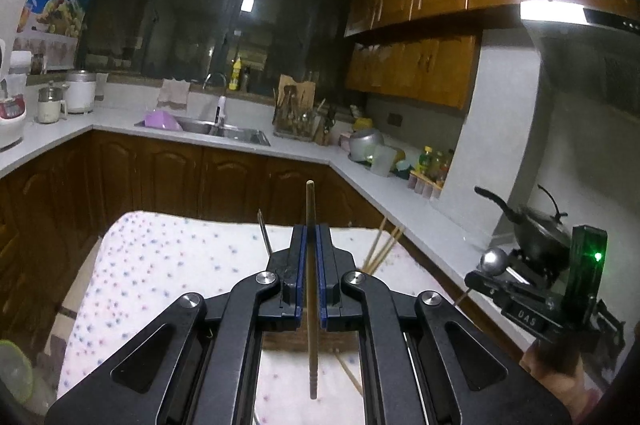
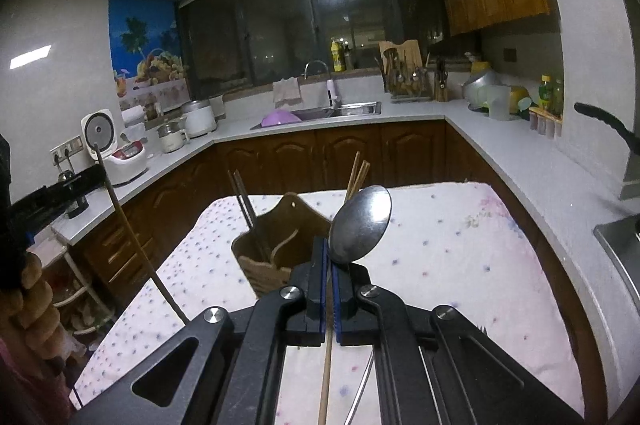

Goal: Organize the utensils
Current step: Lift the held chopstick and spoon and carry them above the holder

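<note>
Left claw (image 1: 310, 237) clenched on one dark wooden chopstick (image 1: 310, 265), held upright, tip at 12 o'clock, lower end hanging below the jaws over the dotted cloth (image 1: 168, 265) on the bench. Right claw (image 2: 329, 265) clenched on a metal spoon (image 2: 360, 225) by the neck, bowl up toward 1 o'clock; a pale wooden stick (image 2: 325, 377) also runs through the jaws toward 6 o'clock, can't tell if it's pinched or only lying behind. Wooden holder (image 2: 276, 245) stands on the cloth just ahead of the right claw at 11 o'clock: dark chopsticks (image 2: 244, 201) in its left compartment, light chopsticks (image 2: 354, 177) sticking up behind the spoon, compartment unclear. Judgement: partly done. Both held items still need slotting, and something metal lies on the cloth beneath the right claw.
</note>
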`<state>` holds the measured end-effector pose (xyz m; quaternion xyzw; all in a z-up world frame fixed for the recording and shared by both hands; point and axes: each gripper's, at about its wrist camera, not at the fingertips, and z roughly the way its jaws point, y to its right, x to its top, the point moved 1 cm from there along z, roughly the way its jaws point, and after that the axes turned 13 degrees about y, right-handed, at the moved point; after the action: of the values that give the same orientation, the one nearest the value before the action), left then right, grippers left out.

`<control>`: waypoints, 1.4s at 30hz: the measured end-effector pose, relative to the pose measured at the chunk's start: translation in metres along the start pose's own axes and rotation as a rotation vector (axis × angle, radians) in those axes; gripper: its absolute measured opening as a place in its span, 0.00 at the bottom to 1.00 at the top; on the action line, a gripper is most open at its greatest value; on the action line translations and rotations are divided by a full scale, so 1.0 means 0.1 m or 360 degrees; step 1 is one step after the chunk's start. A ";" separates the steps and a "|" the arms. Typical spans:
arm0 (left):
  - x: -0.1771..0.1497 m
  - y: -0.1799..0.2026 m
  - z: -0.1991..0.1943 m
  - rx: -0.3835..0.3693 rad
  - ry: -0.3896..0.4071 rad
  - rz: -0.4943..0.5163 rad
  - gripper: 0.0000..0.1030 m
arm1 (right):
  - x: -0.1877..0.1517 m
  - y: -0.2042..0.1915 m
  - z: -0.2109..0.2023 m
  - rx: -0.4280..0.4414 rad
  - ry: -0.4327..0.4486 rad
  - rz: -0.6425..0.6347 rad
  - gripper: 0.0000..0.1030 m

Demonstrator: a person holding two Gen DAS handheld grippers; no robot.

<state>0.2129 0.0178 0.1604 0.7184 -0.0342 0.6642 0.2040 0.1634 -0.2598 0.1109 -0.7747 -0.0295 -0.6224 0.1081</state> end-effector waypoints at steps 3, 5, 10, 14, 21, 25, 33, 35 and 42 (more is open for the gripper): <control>0.07 -0.02 0.06 0.0006 0.0023 0.0002 0.03 | 0.06 0.00 0.06 -0.0003 0.0017 -0.0012 0.02; 0.10 -0.02 0.08 0.0011 0.0036 0.0003 0.03 | 0.11 -0.02 0.10 -0.0006 0.0026 -0.0020 0.02; 0.17 -0.06 0.16 0.0026 0.0080 -0.0003 0.03 | 0.17 -0.01 0.19 -0.0007 0.0049 -0.0029 0.02; 0.23 -0.08 0.26 0.0041 0.0104 -0.0005 0.03 | 0.21 0.00 0.27 -0.0006 0.0059 -0.0029 0.02; 0.31 -0.11 0.49 0.0059 0.0134 0.0005 0.03 | 0.26 0.01 0.46 -0.0028 0.0073 -0.0065 0.02; 0.33 -0.14 0.65 0.0080 0.0166 -0.0007 0.03 | 0.26 0.02 0.57 -0.0039 0.0070 -0.0086 0.02; 0.21 -0.22 0.96 0.0146 0.0185 -0.0054 0.03 | 0.21 -0.04 0.76 -0.0054 0.0067 -0.0163 0.02; 0.15 -0.24 1.02 0.0163 0.0174 -0.0070 0.03 | 0.19 -0.05 0.81 -0.0053 0.0061 -0.0176 0.02; -0.11 -0.33 1.17 0.0210 0.0115 -0.0100 0.03 | 0.02 -0.04 1.03 -0.0042 -0.0004 -0.0193 0.02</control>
<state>0.3324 0.0061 0.1370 0.7065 0.0396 0.6838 0.1779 0.2614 -0.2349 0.0932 -0.7736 -0.0683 -0.6271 0.0597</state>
